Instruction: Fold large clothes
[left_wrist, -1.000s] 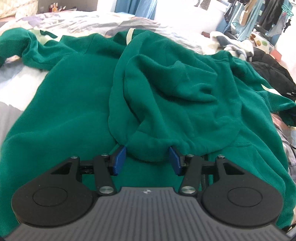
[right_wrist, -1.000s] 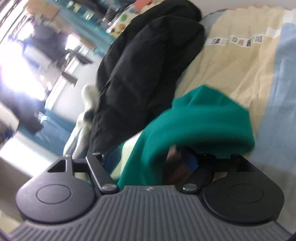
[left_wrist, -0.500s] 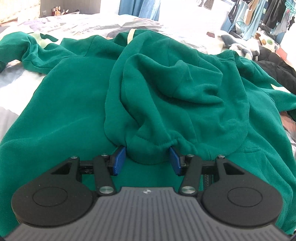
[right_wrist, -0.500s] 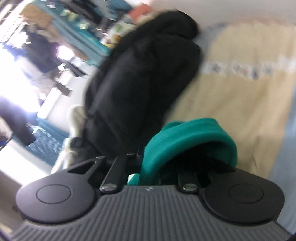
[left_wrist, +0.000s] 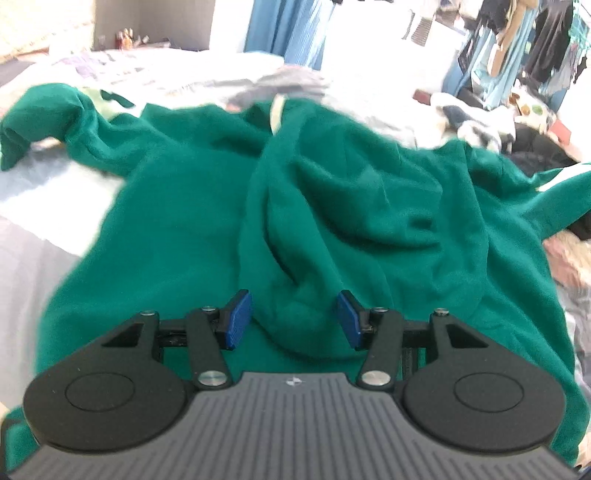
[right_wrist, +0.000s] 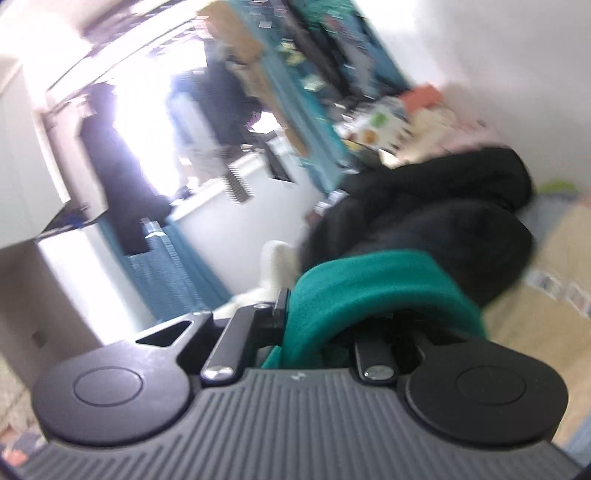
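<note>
A green hoodie (left_wrist: 177, 206) lies spread on the bed, one sleeve (left_wrist: 48, 110) stretched to the far left. Its hood (left_wrist: 351, 206) is flopped forward over the body. My left gripper (left_wrist: 293, 319) holds the bunched front edge of the hood between its blue pads (left_wrist: 238, 319), half closed and angled down. In the right wrist view, a green sleeve end (right_wrist: 369, 273) arches over my right gripper (right_wrist: 317, 325), which is shut on it and lifted off the bed. The fabric hides the right fingertips.
A black jacket (right_wrist: 443, 206) is heaped on the beige bedding (right_wrist: 535, 295) just beyond the right gripper. Pale sheets (left_wrist: 44, 229) lie left of the hoodie. Loose clothes (left_wrist: 476, 122) pile up at the far right, with hanging garments (left_wrist: 535, 44) behind.
My right gripper closed on the green sleeve end, then rose and rolled, so its view swung from the bedding toward the room. My left gripper lifted slightly with the hood.
</note>
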